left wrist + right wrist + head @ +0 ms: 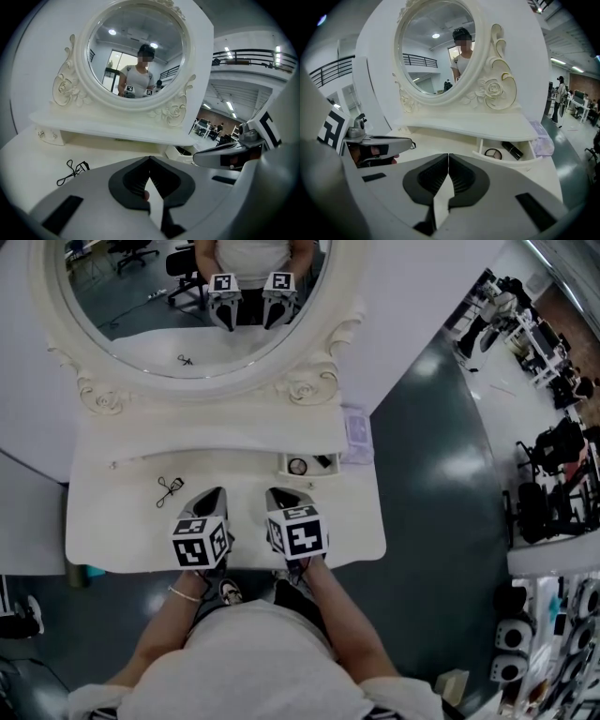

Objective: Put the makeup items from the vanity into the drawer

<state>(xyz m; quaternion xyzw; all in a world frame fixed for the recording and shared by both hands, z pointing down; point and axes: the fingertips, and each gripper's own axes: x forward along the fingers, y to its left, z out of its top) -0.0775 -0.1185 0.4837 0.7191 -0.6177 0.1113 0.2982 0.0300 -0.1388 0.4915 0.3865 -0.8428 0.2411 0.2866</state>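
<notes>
"Black metal, thin as wire: is that eyelash curler point(170, 490) all that's left on the vanity top point(122, 521)?"

"It looks so. It lies flat to the left, well apart from the open drawer point(506, 161) on the right, where a round compact point(492, 153) and a dark tube point(512, 150) already sit."

"How would it handle?"

"Light and stiff, I'd judge, but awkward. The finger loops are slim and lie flat against a smooth, glossy surface, so it may skate away if nudged. I'd pinch across the hinged middle or one loop, low to the top, rather than the curved clamp end."

"And the grippers?"

"Neither holds anything. The left gripper point(150, 159) has its ribbed dark pads brought together at the tips with nothing between them. The right gripper point(448, 156) is closed the same way. Both hover over the front edge, side by side."

"What surrounds them?"

"Cream-painted furniture with a soft sheen and a shallow shelf over the drawer. An oval mirror point(187, 296) sits in a frame of carved roses and scrolls. A pale lilac packet point(543, 138) rests at the shelf's right end."
</notes>
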